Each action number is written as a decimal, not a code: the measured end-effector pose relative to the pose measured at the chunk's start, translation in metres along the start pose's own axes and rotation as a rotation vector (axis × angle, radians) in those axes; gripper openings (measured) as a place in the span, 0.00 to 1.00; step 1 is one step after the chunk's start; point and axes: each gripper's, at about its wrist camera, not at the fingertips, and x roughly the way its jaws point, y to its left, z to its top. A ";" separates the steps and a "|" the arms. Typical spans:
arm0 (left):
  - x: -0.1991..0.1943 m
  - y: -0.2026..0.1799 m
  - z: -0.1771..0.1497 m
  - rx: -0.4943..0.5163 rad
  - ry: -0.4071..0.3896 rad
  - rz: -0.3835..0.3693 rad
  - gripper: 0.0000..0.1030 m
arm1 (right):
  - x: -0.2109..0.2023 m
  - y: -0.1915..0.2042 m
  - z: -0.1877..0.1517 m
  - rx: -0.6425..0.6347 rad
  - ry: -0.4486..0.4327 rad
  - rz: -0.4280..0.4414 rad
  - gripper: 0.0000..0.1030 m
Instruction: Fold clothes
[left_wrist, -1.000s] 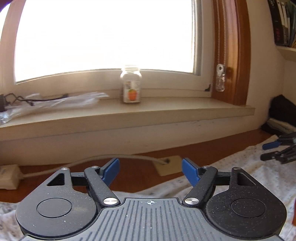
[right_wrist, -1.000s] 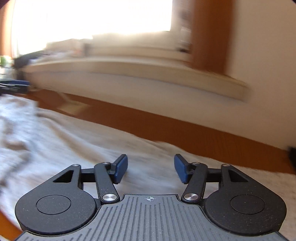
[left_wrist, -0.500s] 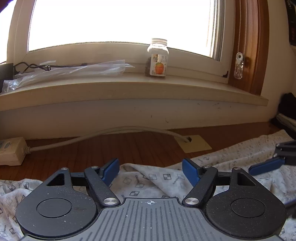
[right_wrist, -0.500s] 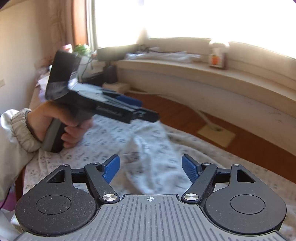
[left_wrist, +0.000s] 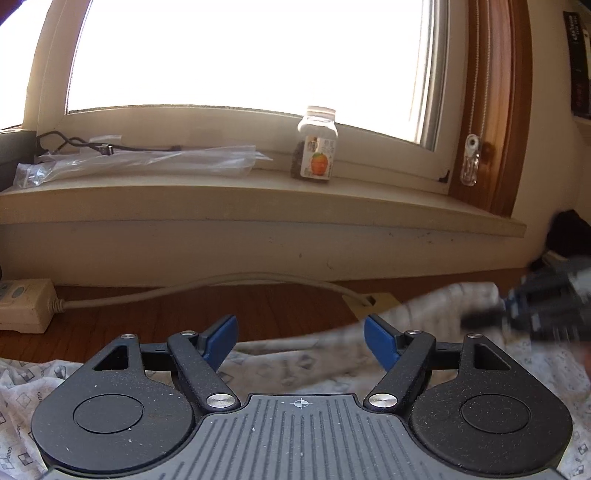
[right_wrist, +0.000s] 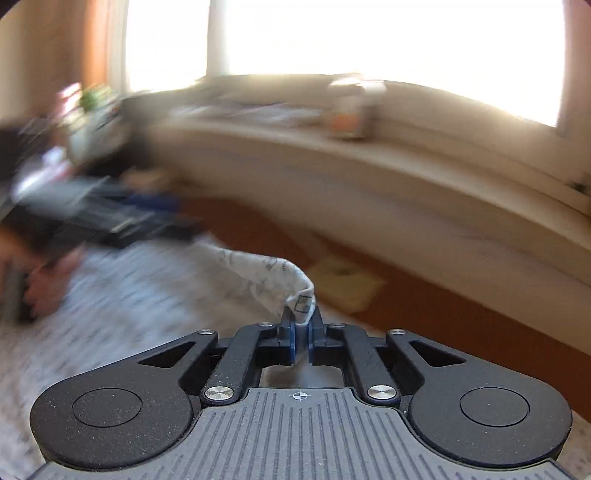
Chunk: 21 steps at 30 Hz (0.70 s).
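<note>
garment: white printed cloth (right_wrist: 258, 269), spread over the wooden surface (right_wrist: 424, 317). One bunched-up bit is lifted off it, and that's the bit I've got. In the left view the cloth (left_wrist: 295, 369) lies flat under my other tongs and runs off toward the surface's right edge.

right tongs: right tongs (right_wrist: 301, 339) are closing and already pinching a twisted corner of the cloth between the blue pads. The rest trails back down to the pile in a rope-ish shape. Pretty blurry here, so I can't say which corner or hem it is.

left tongs: left tongs (left_wrist: 301, 334) are wide apart with nothing gripped, hovering over the cloth near its far edge, pads just above the fabric.

step in hand (my guess): get two points on the garment so I can stretch it out before any fold.

how to do it well: I'd drop the left tongs onto a single layer of an edge, not a wad, and clamp properly before pulling. Then pull the two tongs apart gently till the twist comes out.

watch out: the pinch on the right looks shallow, so a hard tug could slip it.

around: power strip (left_wrist: 22, 308) and its cable (left_wrist: 221, 280) on the surface toward the back. A jar (left_wrist: 316, 146) and plastic bag (left_wrist: 147, 164) sit on the windowsill (left_wrist: 258, 203).
</note>
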 end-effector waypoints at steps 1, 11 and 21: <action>0.001 0.000 0.000 0.002 0.006 0.000 0.76 | 0.003 -0.013 0.001 0.041 0.009 -0.017 0.08; 0.005 -0.005 0.000 0.033 0.028 0.013 0.77 | 0.002 -0.010 -0.019 0.077 -0.022 0.082 0.32; -0.066 0.049 0.018 0.135 -0.013 0.196 0.77 | 0.015 0.040 -0.036 -0.094 0.028 0.097 0.52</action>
